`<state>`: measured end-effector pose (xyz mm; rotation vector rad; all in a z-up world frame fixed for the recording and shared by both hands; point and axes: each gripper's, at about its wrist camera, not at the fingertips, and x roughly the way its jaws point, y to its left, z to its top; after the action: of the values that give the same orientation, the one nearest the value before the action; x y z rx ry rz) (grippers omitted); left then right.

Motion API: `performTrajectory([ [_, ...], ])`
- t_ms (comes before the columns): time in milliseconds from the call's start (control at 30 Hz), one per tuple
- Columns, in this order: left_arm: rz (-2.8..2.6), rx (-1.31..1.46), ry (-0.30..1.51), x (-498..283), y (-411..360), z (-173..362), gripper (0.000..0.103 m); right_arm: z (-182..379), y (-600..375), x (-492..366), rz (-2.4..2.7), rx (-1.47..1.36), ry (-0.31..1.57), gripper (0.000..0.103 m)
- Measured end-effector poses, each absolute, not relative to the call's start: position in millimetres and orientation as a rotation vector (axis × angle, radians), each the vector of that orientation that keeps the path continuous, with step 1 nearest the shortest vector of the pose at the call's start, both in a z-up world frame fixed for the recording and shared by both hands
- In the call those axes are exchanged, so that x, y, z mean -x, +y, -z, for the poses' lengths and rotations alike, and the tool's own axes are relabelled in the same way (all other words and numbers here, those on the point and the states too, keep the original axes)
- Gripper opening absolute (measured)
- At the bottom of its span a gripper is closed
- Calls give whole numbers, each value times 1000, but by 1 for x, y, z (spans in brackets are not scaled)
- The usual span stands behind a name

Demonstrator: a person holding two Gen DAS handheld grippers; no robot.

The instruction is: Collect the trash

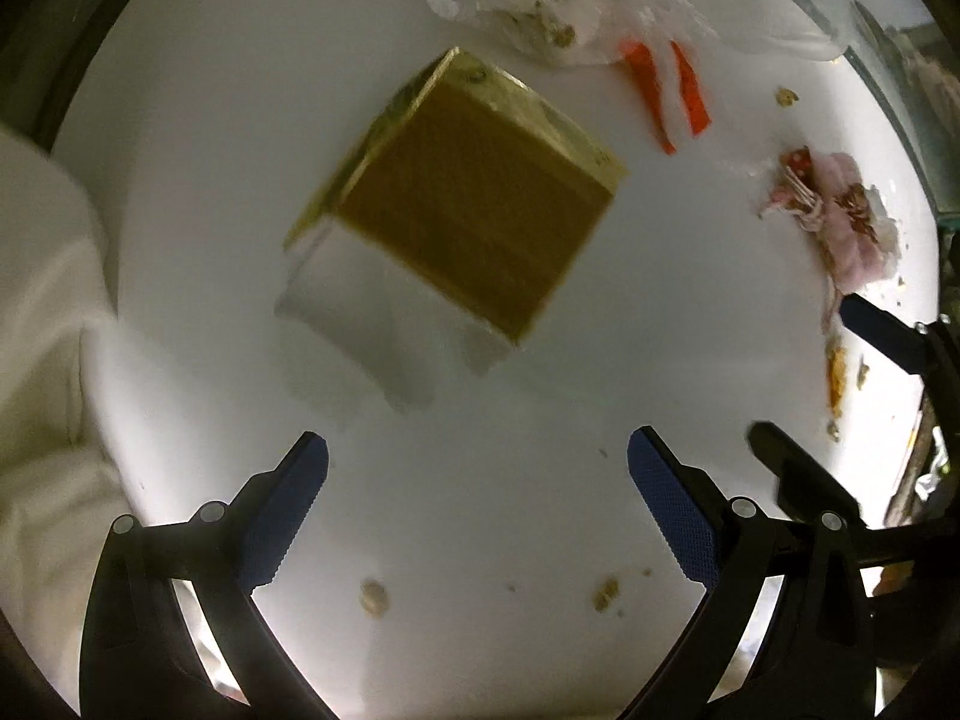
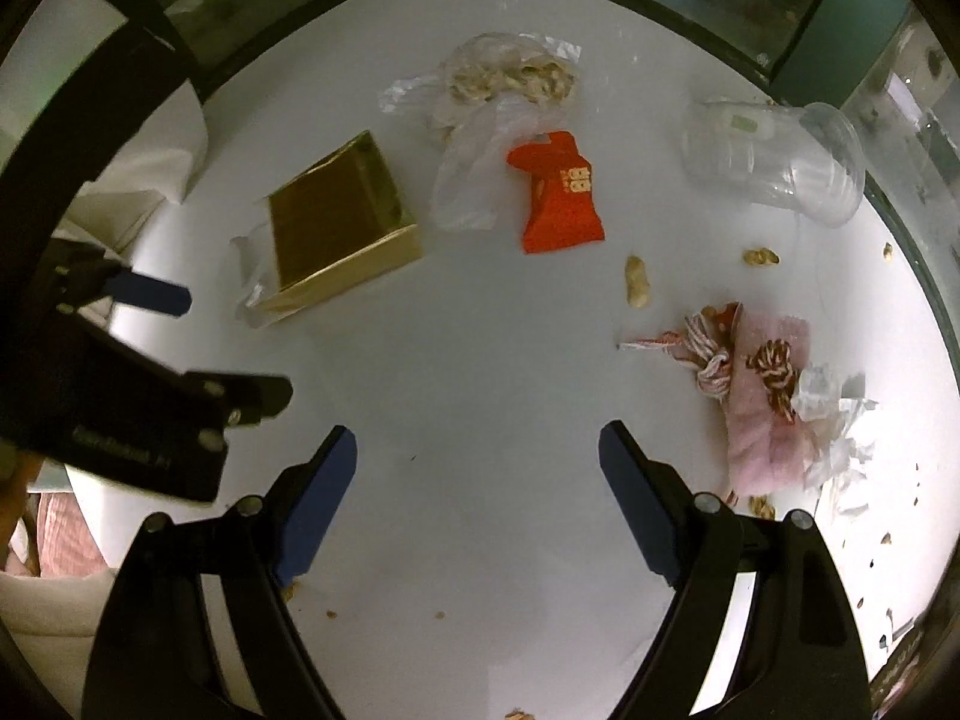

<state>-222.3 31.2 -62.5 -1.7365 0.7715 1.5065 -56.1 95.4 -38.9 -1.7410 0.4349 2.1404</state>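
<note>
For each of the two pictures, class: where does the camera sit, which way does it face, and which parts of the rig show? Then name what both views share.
Left wrist: sits on the left gripper, faces down at the white table and gold box; its open fingers show, the right gripper's fingers at the right edge.
Right wrist: sits on the right gripper, faces across the table to the clear cup; open fingers show, left gripper at left.
Shared: gold box, red wrapper, pink bundle.

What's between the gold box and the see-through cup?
In the right wrist view, a clear plastic bag and a red wrapper lie between the gold box and the cup.
</note>
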Motion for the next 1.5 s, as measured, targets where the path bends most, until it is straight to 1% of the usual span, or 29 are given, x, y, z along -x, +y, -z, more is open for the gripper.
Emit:
performTrajectory([
  [333,-1507,1674,850,248,57,84,97,57,116,72,-2135,1769,466,80],
  [733,-1533,1525,905,274,85,75,97,65,127,98,-2214,1751,452,80],
  [933,-1540,1447,918,270,96,62,97,57,131,108,-2306,1721,430,80],
  [1133,-1534,1319,997,262,117,50,97,54,137,111,-2335,1716,422,80],
  [1333,-1456,1233,1091,250,137,57,97,55,137,109,-2336,1731,421,80],
  [1500,-1432,1186,1084,252,151,62,97,56,138,107,-2325,1742,423,80],
])
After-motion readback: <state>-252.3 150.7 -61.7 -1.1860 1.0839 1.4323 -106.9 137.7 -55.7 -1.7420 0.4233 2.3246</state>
